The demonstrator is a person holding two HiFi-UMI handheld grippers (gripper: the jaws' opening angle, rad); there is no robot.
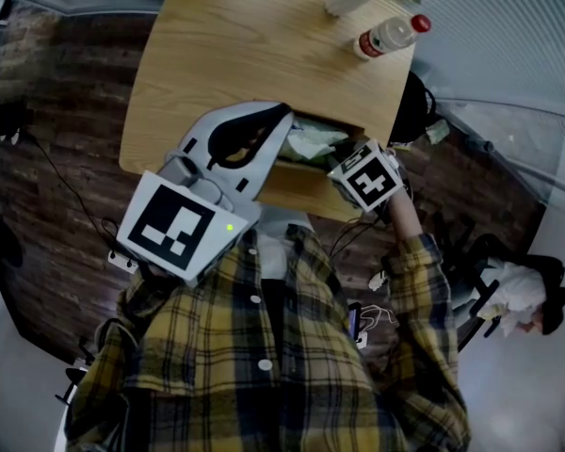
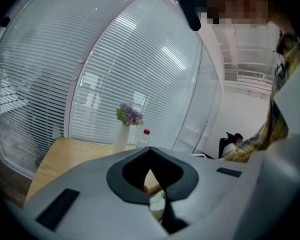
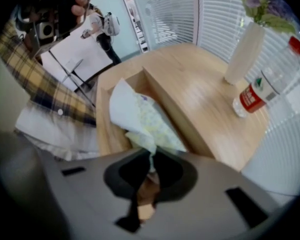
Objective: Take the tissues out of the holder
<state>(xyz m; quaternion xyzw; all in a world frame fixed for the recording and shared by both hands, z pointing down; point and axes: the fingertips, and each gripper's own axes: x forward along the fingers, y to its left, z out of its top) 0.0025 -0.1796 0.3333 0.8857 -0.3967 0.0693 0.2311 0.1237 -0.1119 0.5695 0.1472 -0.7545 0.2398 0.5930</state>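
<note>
Right tool (image 3: pixel 151 156) points steeply down into the light wooden box-shaped holder (image 3: pixel 176 115), and its jaws are closed on a gathered end of the white crumpled tissue (image 3: pixel 142 116). Left tool (image 1: pixel 284 113) is held almost level just beside the holder, jaws together, with nothing between them. I see that the holder sits at the near edge of the pale wooden tabletop (image 1: pixel 235 45). The white vase (image 3: pixel 244 54) and the clear plastic bottle with red cap (image 3: pixel 255 96) stand well apart from it. The tissue has a faint yellow-green print and lies mostly inside the holder.
</note>
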